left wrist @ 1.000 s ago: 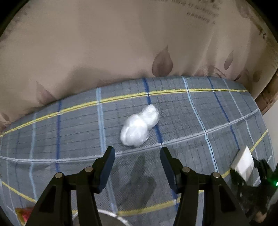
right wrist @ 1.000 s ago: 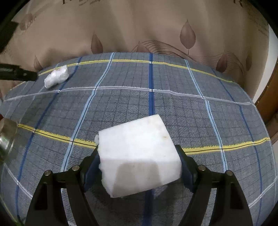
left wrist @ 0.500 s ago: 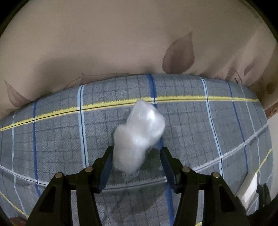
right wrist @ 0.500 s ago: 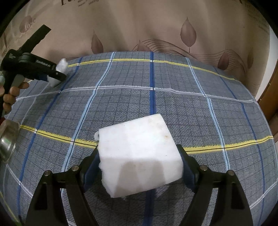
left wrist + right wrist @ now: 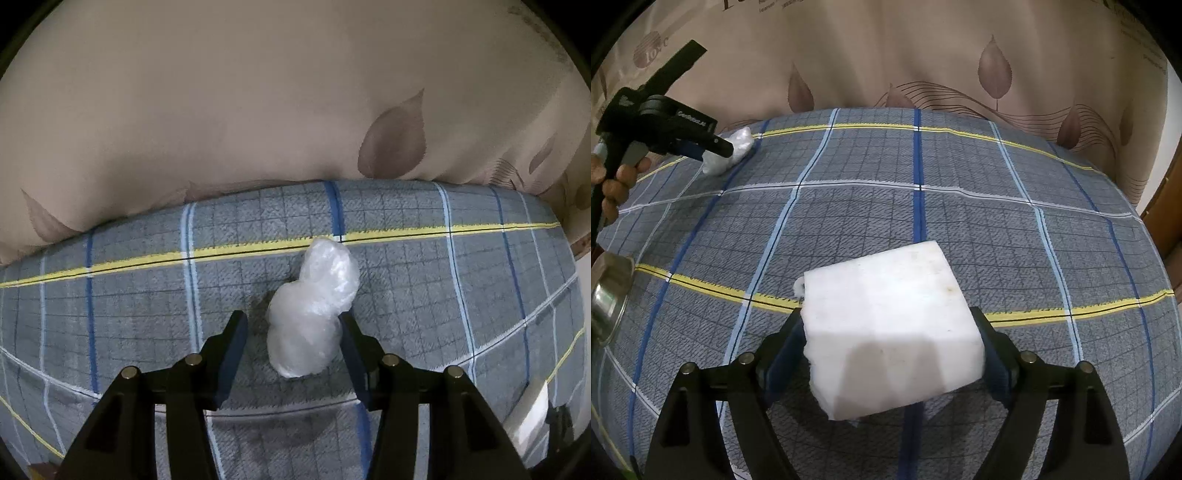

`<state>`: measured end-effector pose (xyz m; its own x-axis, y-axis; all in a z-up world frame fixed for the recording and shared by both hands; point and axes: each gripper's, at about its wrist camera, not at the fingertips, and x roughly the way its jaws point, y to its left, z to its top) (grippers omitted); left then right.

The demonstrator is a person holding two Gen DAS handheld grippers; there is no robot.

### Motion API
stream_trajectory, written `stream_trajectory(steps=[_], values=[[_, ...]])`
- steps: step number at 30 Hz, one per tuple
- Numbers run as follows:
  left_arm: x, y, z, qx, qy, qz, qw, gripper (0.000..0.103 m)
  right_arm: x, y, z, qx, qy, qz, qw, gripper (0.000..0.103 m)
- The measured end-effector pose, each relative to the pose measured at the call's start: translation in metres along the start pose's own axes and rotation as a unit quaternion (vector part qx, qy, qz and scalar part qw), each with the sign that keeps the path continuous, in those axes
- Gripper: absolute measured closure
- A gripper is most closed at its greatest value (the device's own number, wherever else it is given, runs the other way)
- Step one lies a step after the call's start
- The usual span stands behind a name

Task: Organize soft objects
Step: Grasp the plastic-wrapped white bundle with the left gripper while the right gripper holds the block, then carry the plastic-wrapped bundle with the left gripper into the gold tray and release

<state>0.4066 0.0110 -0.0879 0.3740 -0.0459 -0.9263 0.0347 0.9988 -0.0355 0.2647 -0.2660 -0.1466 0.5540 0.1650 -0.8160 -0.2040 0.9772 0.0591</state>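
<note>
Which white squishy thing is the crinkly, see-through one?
The crumpled plastic wad, lying between the left tool's open fingers by the curtain. The other, the foam block at the right tool, is solid and square-edged.

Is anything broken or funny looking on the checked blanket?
Yes, a little. The white foam block between the right gripper's jaws has a ragged, torn-looking left edge. The crumpled plastic bundle looks fine.

A woven plaid cloth (image 5: pixel 960 221), matt and coarse-textured, covers the surface. A crumpled wad of clear glossy plastic film (image 5: pixel 314 314) lies near its far edge. A white foam block (image 5: pixel 890 332) looks matt, with ragged torn edges. A shiny metal bowl (image 5: pixel 607 299) sits at the left edge.
</note>
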Motion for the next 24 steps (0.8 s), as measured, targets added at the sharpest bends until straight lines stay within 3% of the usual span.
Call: stream_trajectory(steps=[5, 6, 17, 24], values=[[0.015, -0.002, 0.003, -0.017, 0.013, -0.002, 0.9998, 0.053, 0.000, 0.000, 0.000, 0.000, 0.000, 0.001, 1.000, 0.019], [0.017, -0.002, 0.001, -0.020, 0.016, -0.001, 0.9997, 0.067, 0.000, 0.000, 0.000, 0.000, 0.000, 0.000, 1.000, 0.019], [-0.009, -0.027, -0.034, -0.004, 0.003, -0.003, 1.0000, 0.069, 0.000, 0.001, 0.000, -0.001, 0.001, -0.003, 1.000, 0.019], [-0.059, -0.019, -0.081, -0.030, -0.002, -0.028, 0.9992, 0.069, 0.000, 0.001, 0.000, -0.002, 0.001, -0.003, 1.000, 0.019]])
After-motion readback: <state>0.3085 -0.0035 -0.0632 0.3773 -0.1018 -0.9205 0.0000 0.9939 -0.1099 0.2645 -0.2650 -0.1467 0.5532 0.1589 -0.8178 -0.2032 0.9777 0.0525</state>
